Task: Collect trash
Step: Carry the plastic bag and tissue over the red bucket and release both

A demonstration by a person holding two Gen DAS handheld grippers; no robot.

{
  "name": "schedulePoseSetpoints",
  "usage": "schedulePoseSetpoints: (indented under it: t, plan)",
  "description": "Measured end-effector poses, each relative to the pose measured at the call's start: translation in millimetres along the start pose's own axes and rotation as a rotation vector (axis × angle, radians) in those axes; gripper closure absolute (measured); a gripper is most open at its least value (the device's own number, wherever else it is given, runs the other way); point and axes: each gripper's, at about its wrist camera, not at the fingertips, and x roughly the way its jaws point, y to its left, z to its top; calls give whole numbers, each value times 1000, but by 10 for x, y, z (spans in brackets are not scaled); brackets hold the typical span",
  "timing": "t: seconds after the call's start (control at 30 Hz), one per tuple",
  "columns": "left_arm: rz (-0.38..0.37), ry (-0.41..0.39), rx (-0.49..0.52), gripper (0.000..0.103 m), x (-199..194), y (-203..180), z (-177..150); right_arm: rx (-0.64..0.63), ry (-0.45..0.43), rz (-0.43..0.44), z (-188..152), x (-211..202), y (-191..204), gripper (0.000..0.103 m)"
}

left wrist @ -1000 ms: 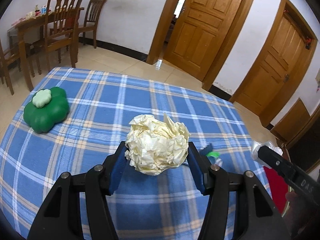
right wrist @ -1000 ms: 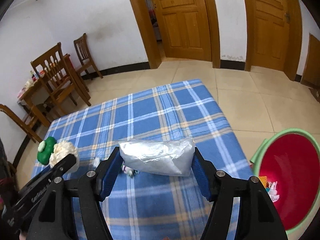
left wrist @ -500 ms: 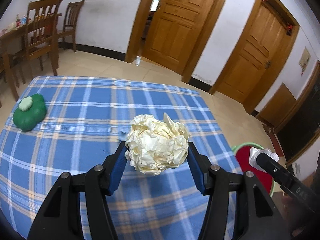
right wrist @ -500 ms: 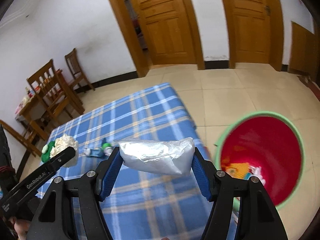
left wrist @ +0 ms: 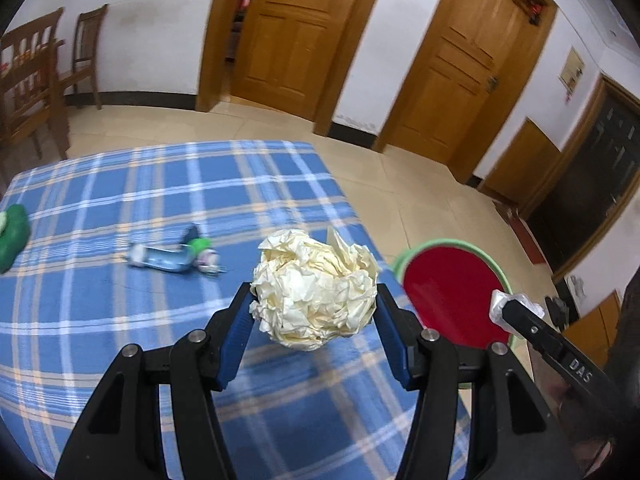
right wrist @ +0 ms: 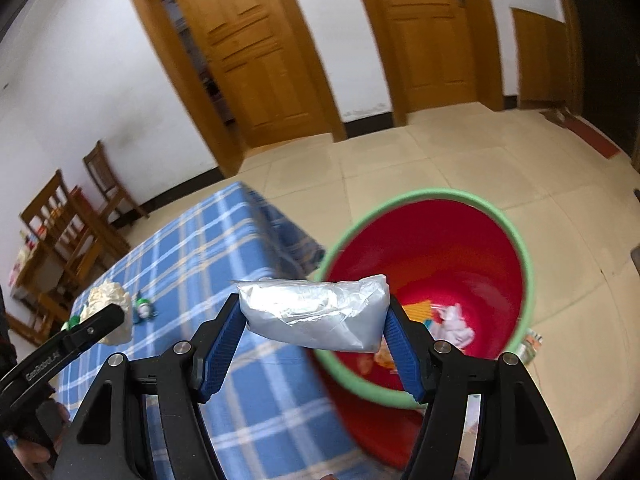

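My left gripper (left wrist: pixel 314 308) is shut on a crumpled cream paper ball (left wrist: pixel 316 288) and holds it above the right part of the blue plaid table (left wrist: pixel 100 320). My right gripper (right wrist: pixel 316 320) is shut on a silver plastic bag (right wrist: pixel 316 314) and holds it over the near rim of the red bin with a green rim (right wrist: pixel 440 248), which has some trash inside. The bin also shows in the left wrist view (left wrist: pixel 452 284), with the right gripper's finger and bag (left wrist: pixel 516 306) over it. A flattened blue wrapper with green scraps (left wrist: pixel 172 256) lies on the table.
A green flower-shaped object (left wrist: pixel 12 232) sits at the table's left edge. Wooden chairs (left wrist: pixel 28 80) and a second table stand at the far left. Wooden doors (left wrist: pixel 288 36) line the back wall. Tiled floor (right wrist: pixel 460 160) surrounds the bin.
Both grippers have swung right, away from the table's middle toward the bin. The right gripper with the bag now hangs over the bin's rim. Both grips are unchanged.
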Motion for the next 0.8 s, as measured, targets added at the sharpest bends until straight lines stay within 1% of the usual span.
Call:
schedulePoseSetpoints:
  t: [0.17,0.33,0.43,0.57,0.8]
  plan:
    - [-38,44,44,44,138,-289,-38,68,-1,-36,-13,7,-334,33]
    - [-57,80,81,44,258,-503,-77,130,6,-59,-5,20,-620,33]
    - [-66,95,98,44,332,-595,-91,146,10,-67,5,43,-725,32]
    - [-74,115,120,44,428,-729,-113,158,12,-71,6,59,-831,27]
    - [-94,151,160,44,607,-943,-157,177,0,-69,21,28,-962,26]
